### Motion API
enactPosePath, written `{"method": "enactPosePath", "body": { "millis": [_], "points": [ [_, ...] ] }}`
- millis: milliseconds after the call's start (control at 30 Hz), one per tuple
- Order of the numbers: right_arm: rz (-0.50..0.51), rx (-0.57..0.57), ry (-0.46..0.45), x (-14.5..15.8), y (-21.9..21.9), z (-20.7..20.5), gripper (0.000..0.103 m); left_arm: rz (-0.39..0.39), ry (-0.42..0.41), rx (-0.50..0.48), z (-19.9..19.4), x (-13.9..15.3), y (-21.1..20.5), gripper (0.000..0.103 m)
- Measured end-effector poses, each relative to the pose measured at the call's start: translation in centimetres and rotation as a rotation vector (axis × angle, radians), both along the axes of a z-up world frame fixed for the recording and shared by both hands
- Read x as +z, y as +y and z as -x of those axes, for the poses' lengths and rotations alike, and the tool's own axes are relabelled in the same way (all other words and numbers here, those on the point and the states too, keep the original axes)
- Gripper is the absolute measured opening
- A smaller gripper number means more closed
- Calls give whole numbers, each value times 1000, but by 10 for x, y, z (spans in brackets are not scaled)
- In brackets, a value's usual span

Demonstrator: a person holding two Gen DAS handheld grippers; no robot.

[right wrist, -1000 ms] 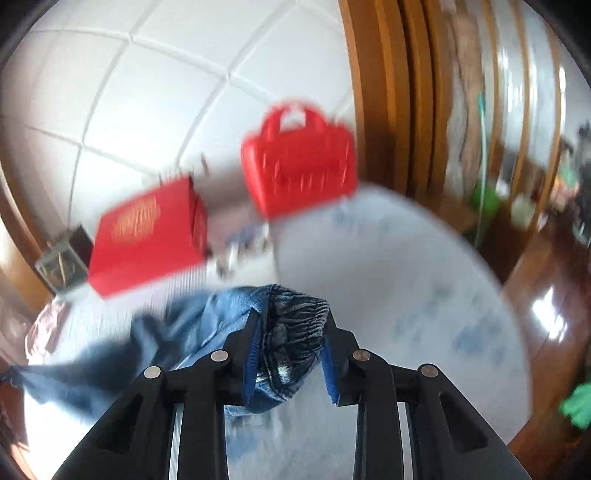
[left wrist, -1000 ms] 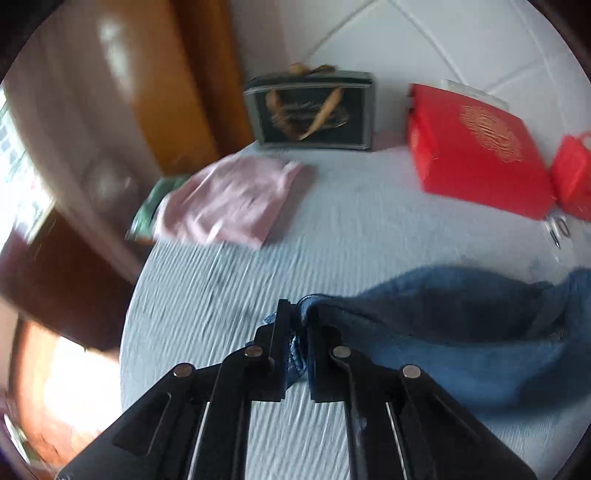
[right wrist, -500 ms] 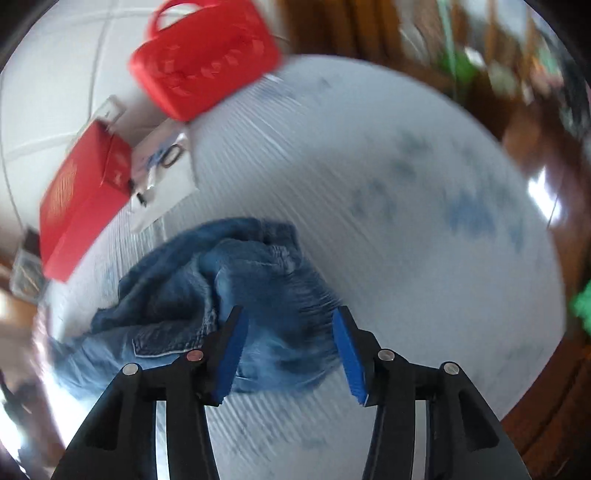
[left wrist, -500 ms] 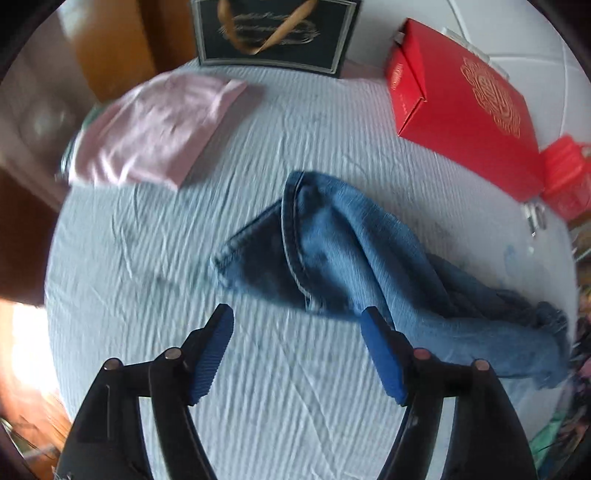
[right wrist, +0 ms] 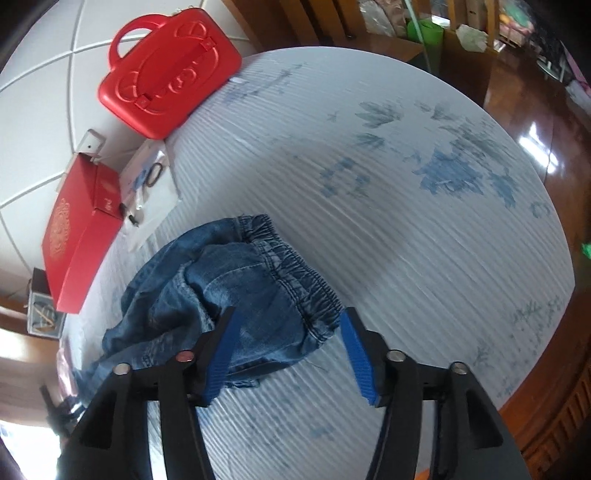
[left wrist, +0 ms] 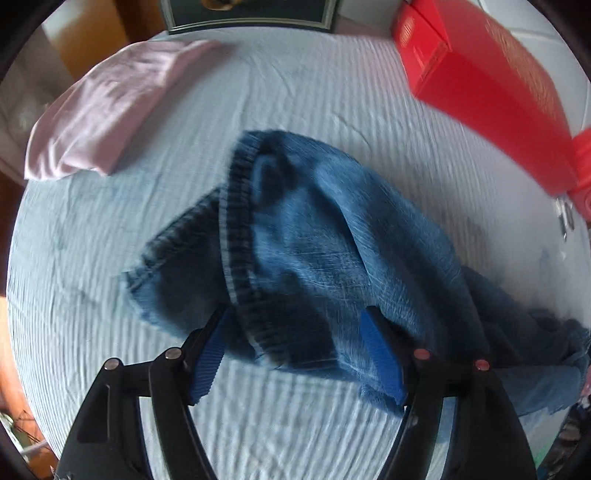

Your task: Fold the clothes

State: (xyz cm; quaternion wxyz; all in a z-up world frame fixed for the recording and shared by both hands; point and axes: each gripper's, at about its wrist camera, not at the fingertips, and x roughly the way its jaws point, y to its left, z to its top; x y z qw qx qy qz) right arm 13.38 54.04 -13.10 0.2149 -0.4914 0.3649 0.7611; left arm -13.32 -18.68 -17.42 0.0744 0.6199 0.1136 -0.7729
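A pair of blue denim jeans [left wrist: 314, 240] lies crumpled on the round table with its pale blue striped cloth [left wrist: 92, 332]. My left gripper [left wrist: 295, 350] is open, its blue pads on either side of the leg cuff end, just above the cloth. In the right wrist view the jeans [right wrist: 229, 288] show their elastic waistband [right wrist: 295, 269]. My right gripper [right wrist: 291, 350] is open and empty, with the waistband end between its pads. A folded pink garment [left wrist: 107, 110] lies at the far left of the table.
A red gift box [left wrist: 491, 85] stands at the back right, also in the right wrist view [right wrist: 77, 236]. A red handbag [right wrist: 166, 74] and a plastic sleeve of small items [right wrist: 147, 188] lie near it. A dark framed box [left wrist: 251, 14] stands at the back. Wooden floor [right wrist: 535, 92] surrounds the table.
Both grippers let go of the jeans, which dropped onto the table. Both have since come lower and closer to the jeans, jaws open.
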Motion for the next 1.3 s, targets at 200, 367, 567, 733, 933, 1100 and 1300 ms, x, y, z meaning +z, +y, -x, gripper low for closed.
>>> {"method": "enactPosePath", "body": {
  "millis": [200,367,567,733,933,1100,1300],
  "points": [
    [16,-35,-92,-30,-9,15,67,12,-15,-51,1,-5,4,59],
    [-12,33,-129,-60,-30,48,12,43,-8,-63,-2,14,-6,9],
    [-207,115,98,46,-30,89,2,111,189,30,-6,127,-45,9],
    [-378,152,397,190,-32,85,0,209,364,85,-28,239,-63,9],
    [-313,280,358,201,-30,29,0,191,362,55,-97,248,-68,9],
    [-107,274,194,105,-23,32,18,167,266,91,-121,190,-78,9],
    [18,213,103,33,-16,79,47,153,207,134,-131,156,-92,9]
  ]
}}
